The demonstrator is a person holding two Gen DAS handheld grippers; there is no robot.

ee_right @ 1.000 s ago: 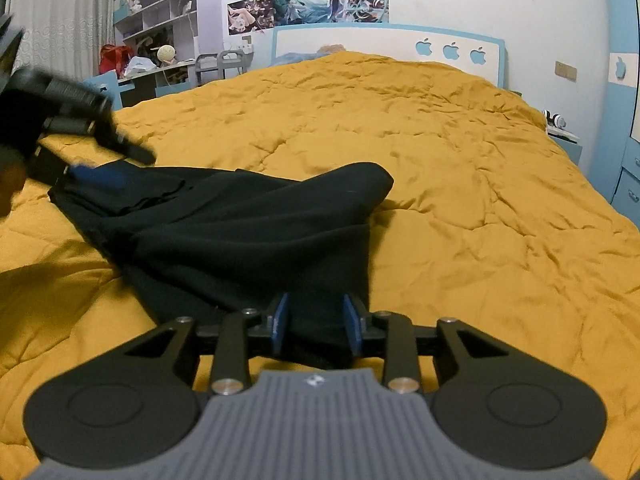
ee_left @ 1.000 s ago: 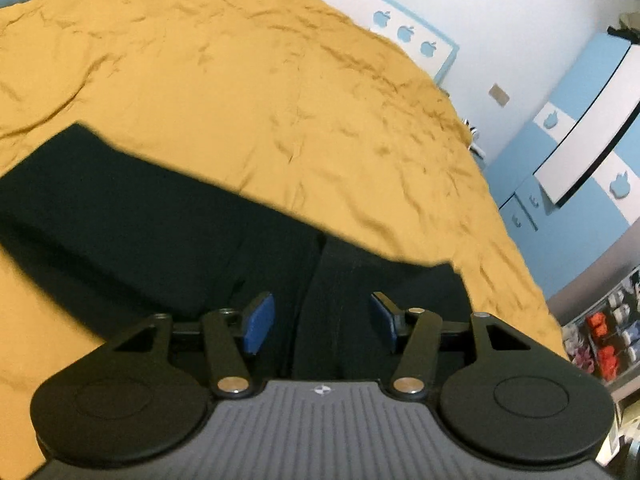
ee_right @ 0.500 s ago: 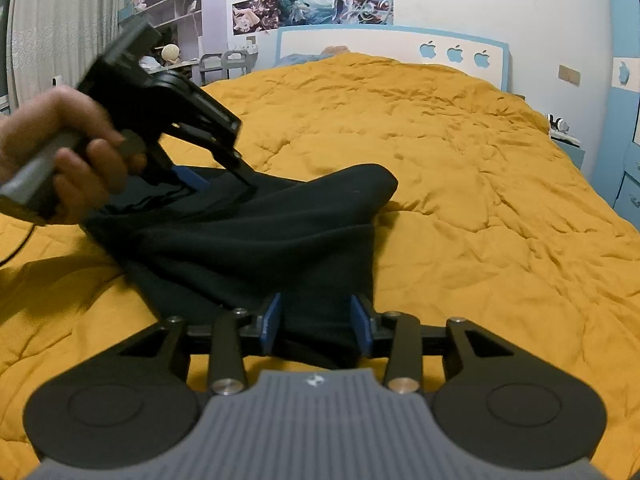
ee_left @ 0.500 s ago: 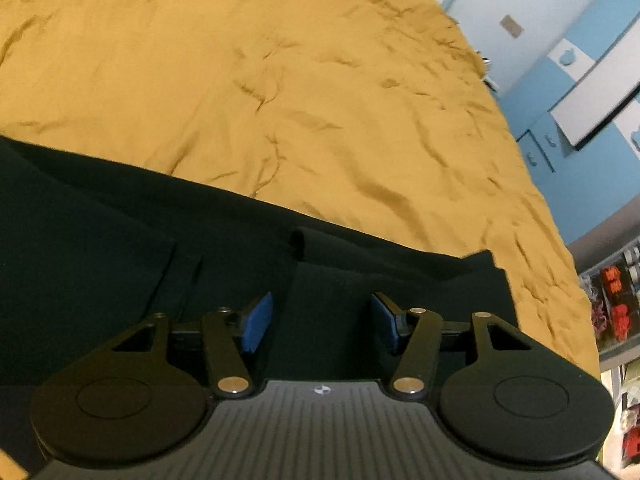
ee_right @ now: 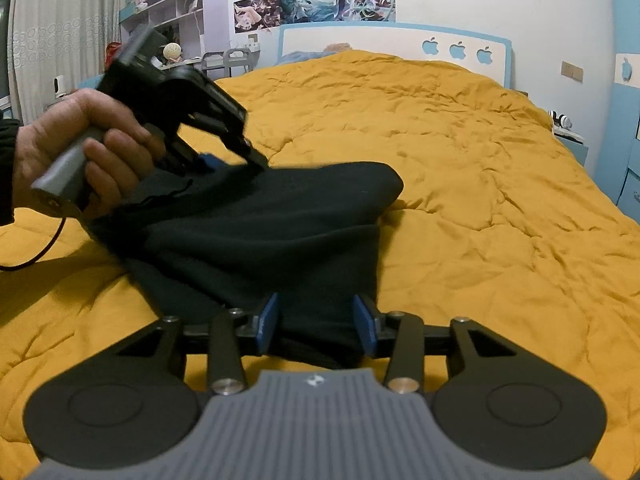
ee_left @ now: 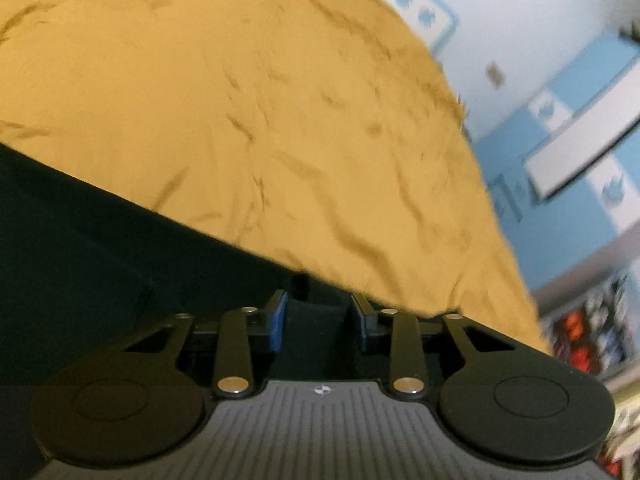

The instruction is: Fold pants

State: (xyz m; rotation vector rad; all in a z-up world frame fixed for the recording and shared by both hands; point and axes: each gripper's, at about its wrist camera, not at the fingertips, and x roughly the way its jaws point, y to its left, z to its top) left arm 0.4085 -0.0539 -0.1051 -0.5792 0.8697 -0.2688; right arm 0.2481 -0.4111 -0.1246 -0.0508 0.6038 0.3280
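left gripper [ee_left: 319,322]: jaws closing on pants [ee_right: 272,236] edge at 10 o'clock, came in since a second ago
right gripper [ee_right: 316,324]: jaws opening, cloth between, not pinched
meaning: grip swaps, fold next

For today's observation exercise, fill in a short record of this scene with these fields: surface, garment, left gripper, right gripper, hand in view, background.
surface: orange quilt on a bed, wrinkled
garment: black pants, bunched, not yet folded flat
left gripper: closing, pants fabric between the jaws
right gripper: opening, near end of the pants between the jaws
hand in view: left hand holding the left gripper's handle
background: white and blue headboard with apple shapes
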